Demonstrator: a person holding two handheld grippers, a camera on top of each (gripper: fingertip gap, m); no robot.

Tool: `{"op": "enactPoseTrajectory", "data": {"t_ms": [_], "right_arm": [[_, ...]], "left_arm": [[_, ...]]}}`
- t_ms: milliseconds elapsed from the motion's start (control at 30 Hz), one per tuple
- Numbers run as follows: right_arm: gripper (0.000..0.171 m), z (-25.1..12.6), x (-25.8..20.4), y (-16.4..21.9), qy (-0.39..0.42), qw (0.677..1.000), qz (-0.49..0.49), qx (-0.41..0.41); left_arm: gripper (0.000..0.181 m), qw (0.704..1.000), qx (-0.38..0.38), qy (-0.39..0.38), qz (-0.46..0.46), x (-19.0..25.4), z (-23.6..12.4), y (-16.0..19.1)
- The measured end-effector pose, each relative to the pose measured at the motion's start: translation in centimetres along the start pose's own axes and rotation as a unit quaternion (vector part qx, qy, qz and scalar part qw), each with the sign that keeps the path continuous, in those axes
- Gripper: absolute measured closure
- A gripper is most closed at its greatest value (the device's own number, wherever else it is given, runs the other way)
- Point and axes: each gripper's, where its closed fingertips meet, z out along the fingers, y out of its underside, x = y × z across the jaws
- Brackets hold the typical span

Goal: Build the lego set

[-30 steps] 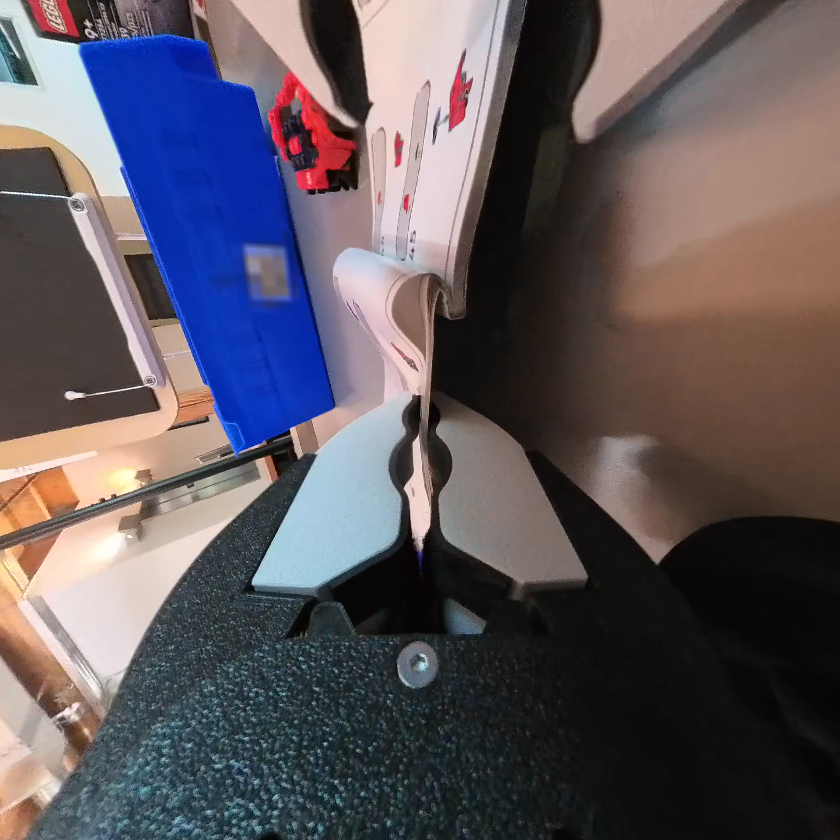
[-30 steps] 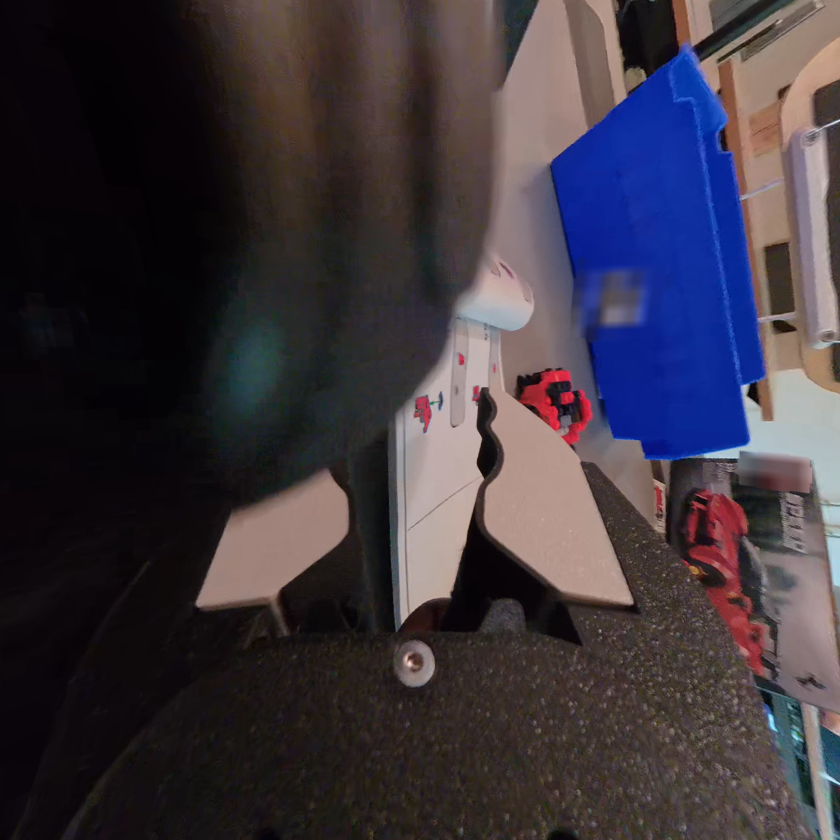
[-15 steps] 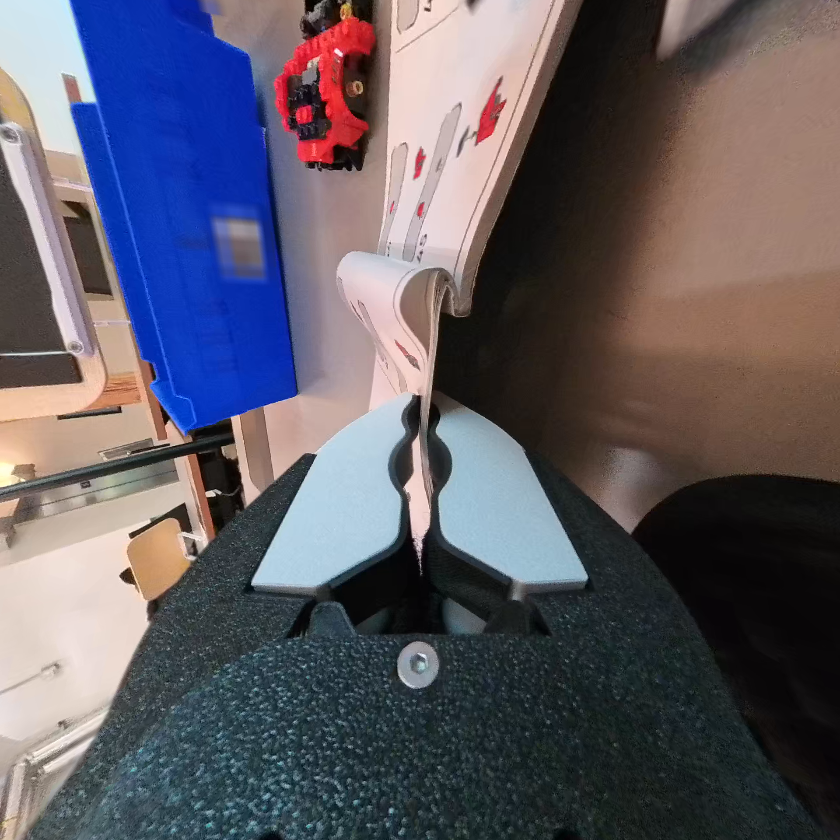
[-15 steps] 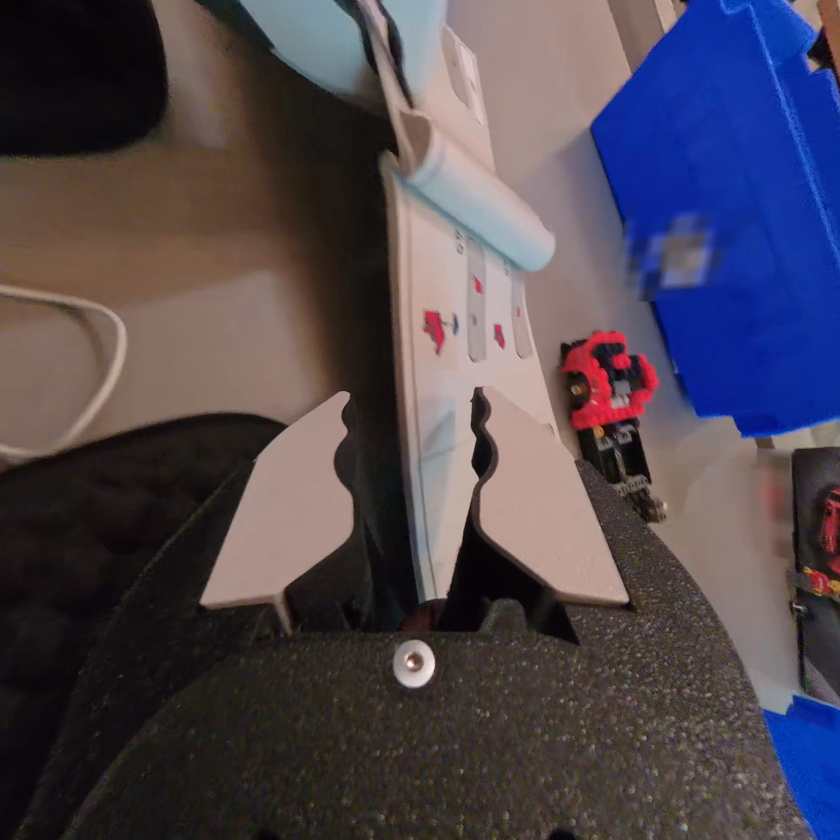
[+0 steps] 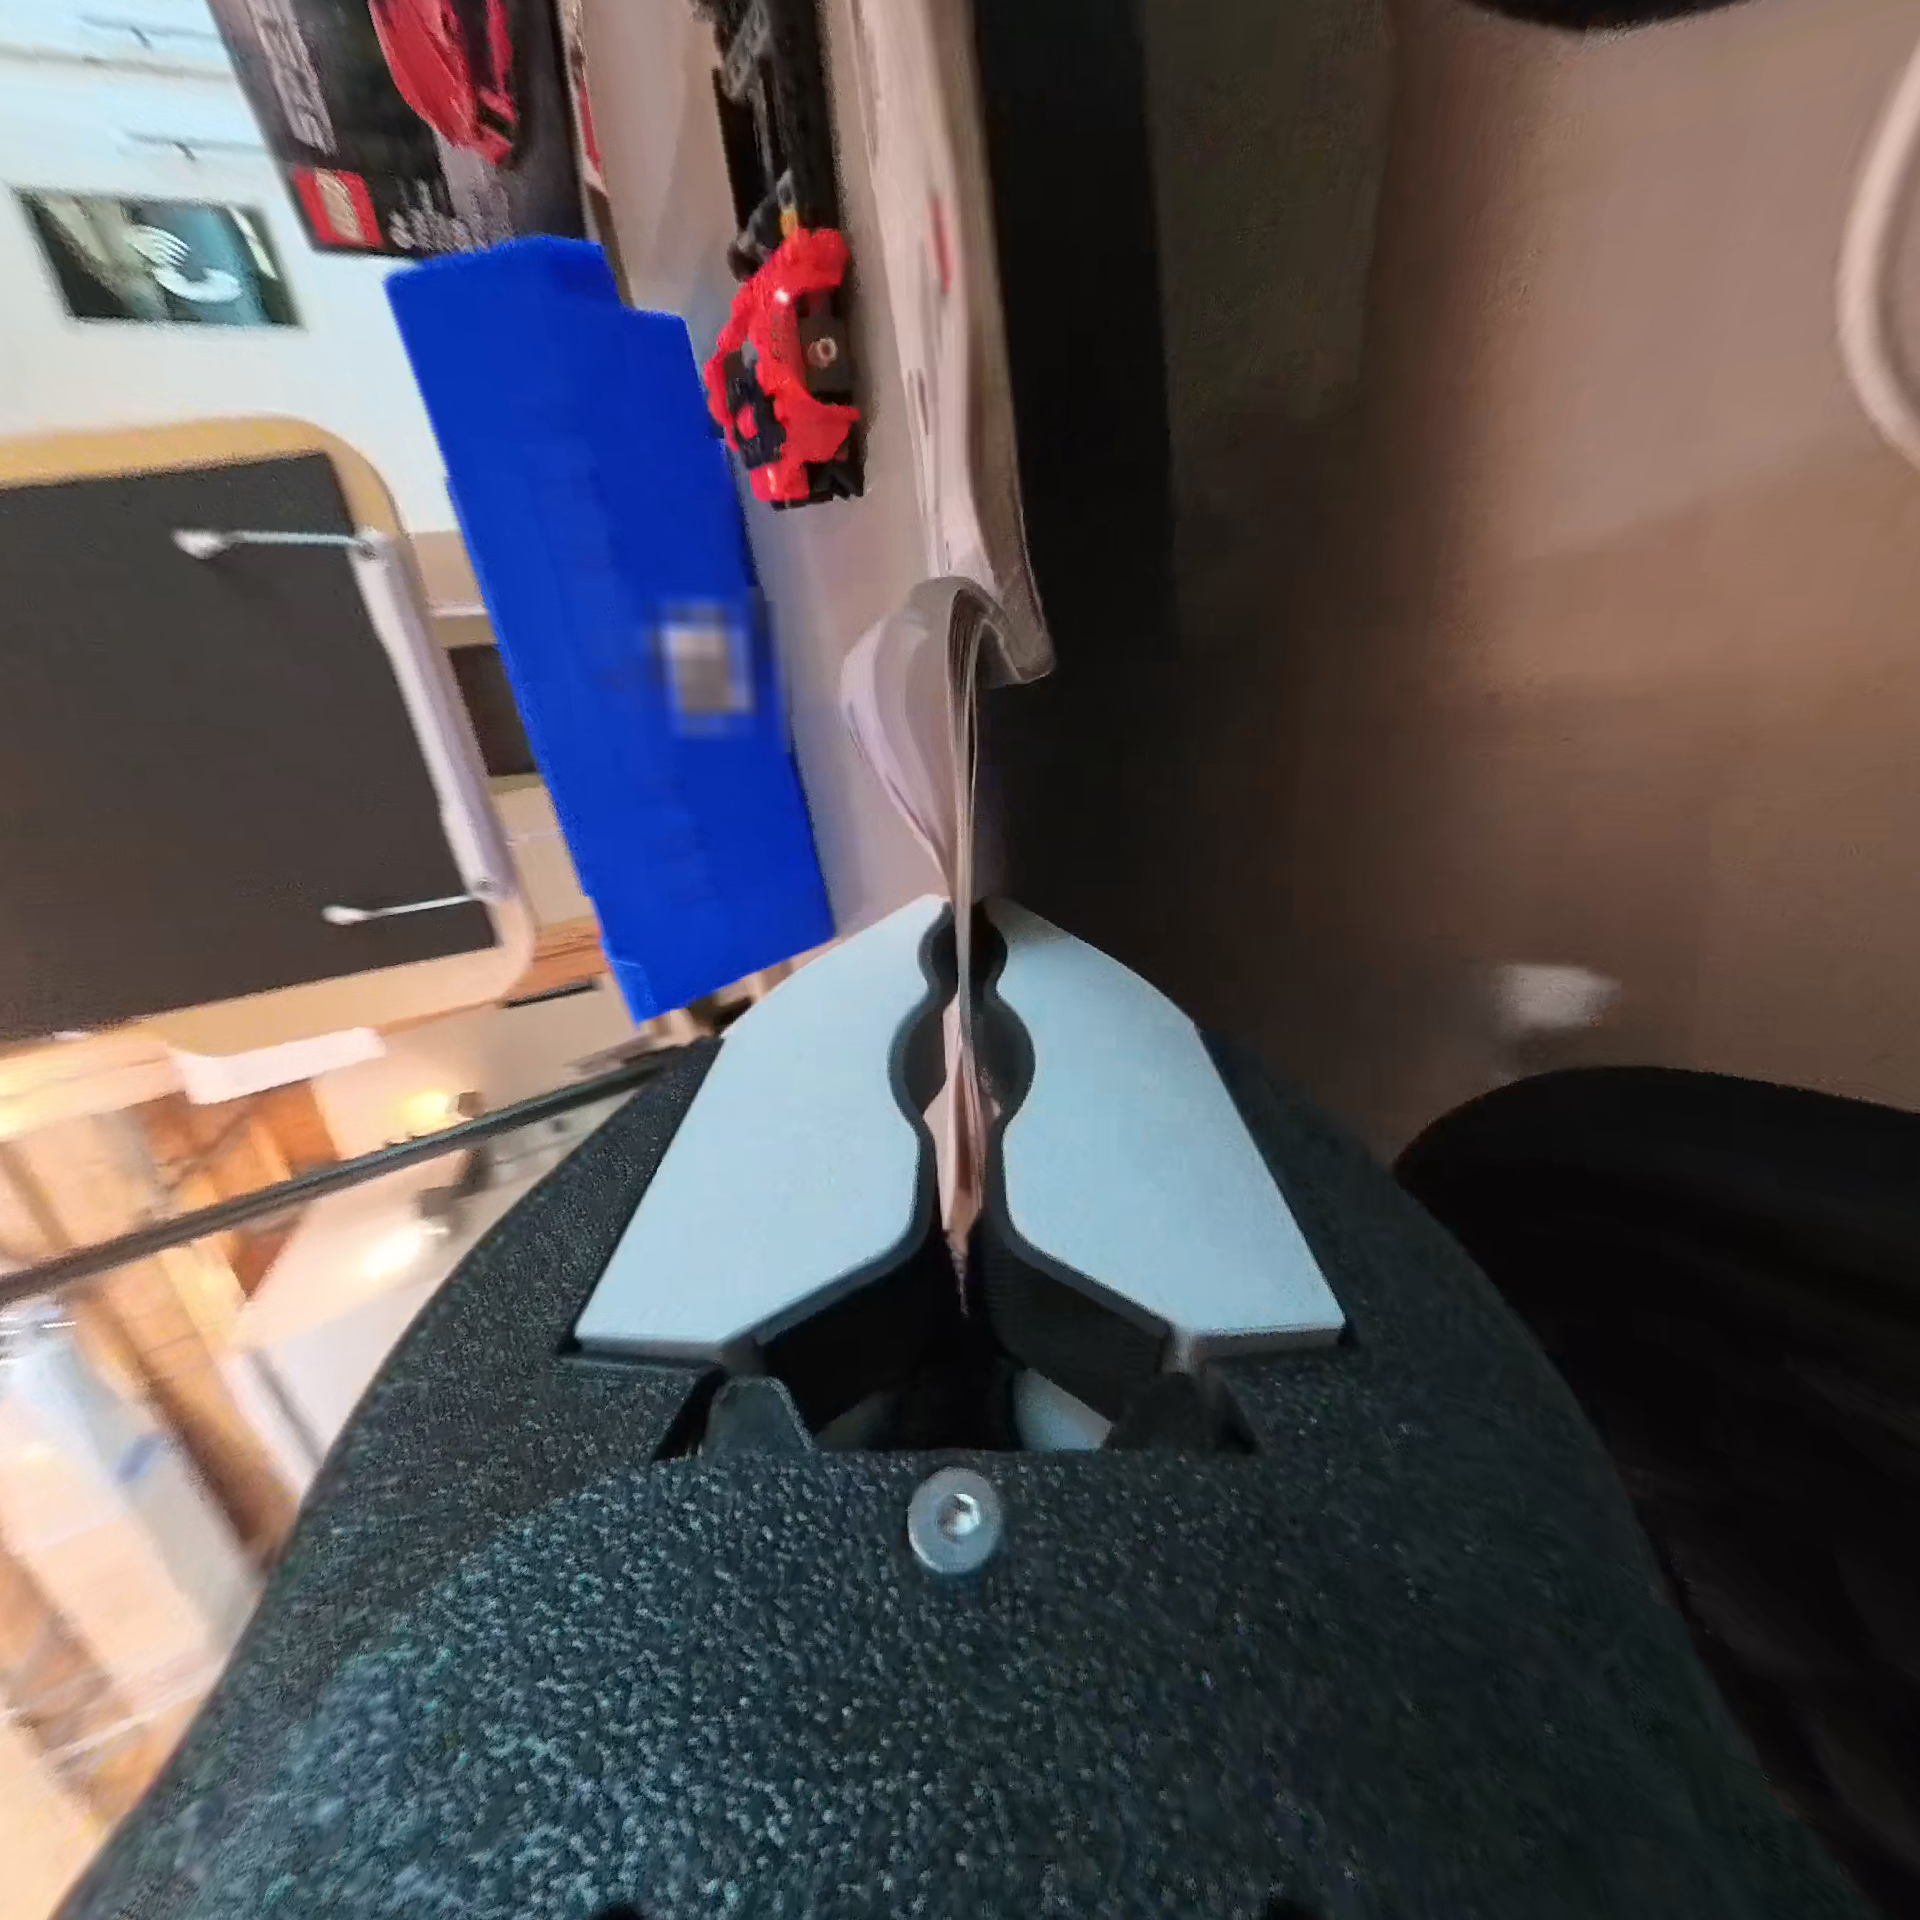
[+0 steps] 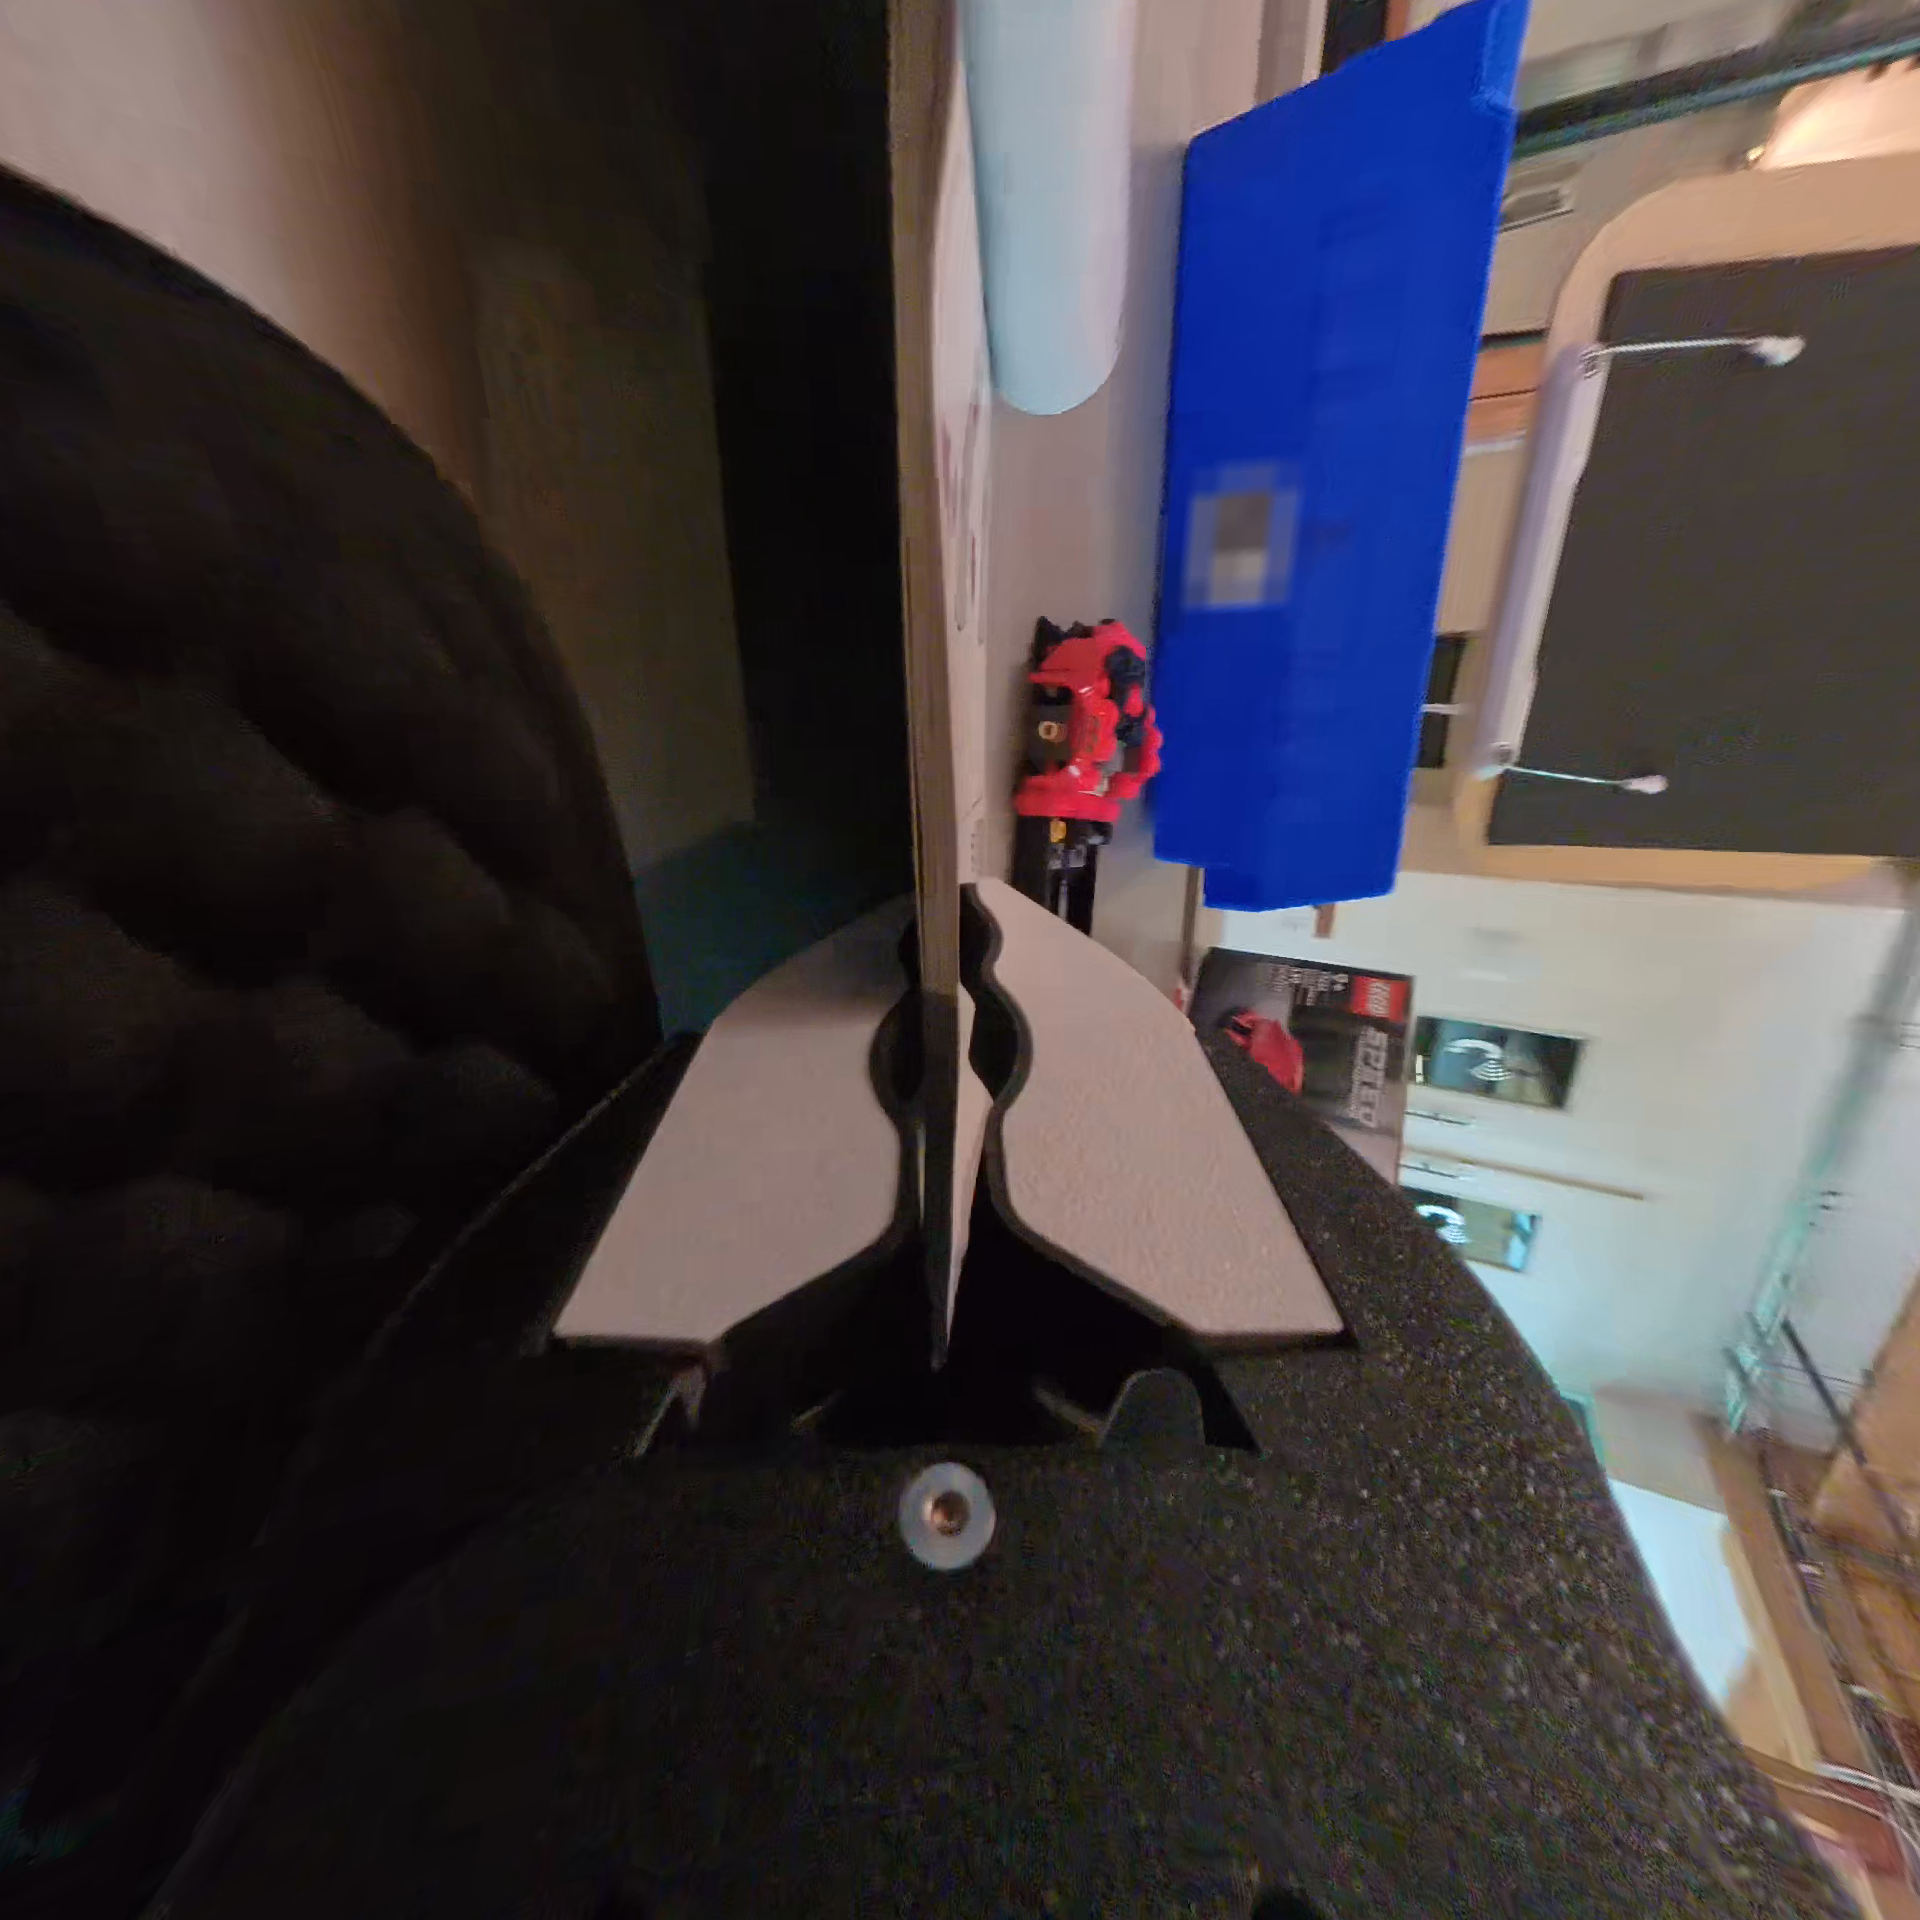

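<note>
Both views are turned on their side. My left gripper [image 5: 961,914] is shut on a few curled pages of the white instruction booklet [image 5: 940,717]. My right gripper [image 6: 940,920] is shut on the booklet's other edge [image 6: 925,520], seen edge-on; its rolled-over pages [image 6: 1049,208] hang beyond. The partly built red and black lego car [image 5: 790,405] lies on the grey table beside the booklet. It also shows in the right wrist view [image 6: 1086,727], between the booklet and the bin.
A blue bin [image 5: 623,644] stands behind the car, also in the right wrist view [image 6: 1320,520]. The dark lego box [image 5: 416,125] stands past it [image 6: 1309,1049]. Black cloth [image 6: 260,831] fills the near side. A white cable [image 5: 1881,260] lies at the edge.
My right gripper's jaws, open around the booklet before, have closed on its edge. My left gripper keeps its hold on the pages. Both views have swung, and the booklet now shows edge-on.
</note>
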Motion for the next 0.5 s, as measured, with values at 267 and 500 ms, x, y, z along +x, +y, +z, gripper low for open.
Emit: {"op": "enactPoseTrajectory", "data": {"t_ms": [267, 500], "right_arm": [[0.168, -2.3, 2.0, 0.2, 0.105, 0.993, -0.041, 0.019], [0.168, -4.6, 5.4, 0.6, 0.174, 0.984, -0.027, 0.014]], "left_arm": [[0.181, 0.994, 0.021, -0.079, 0.079, -1.2, -1.3, -1.8], [0.181, 0.987, 0.024, -0.131, 0.094, -4.3, -2.7, -2.6]]}}
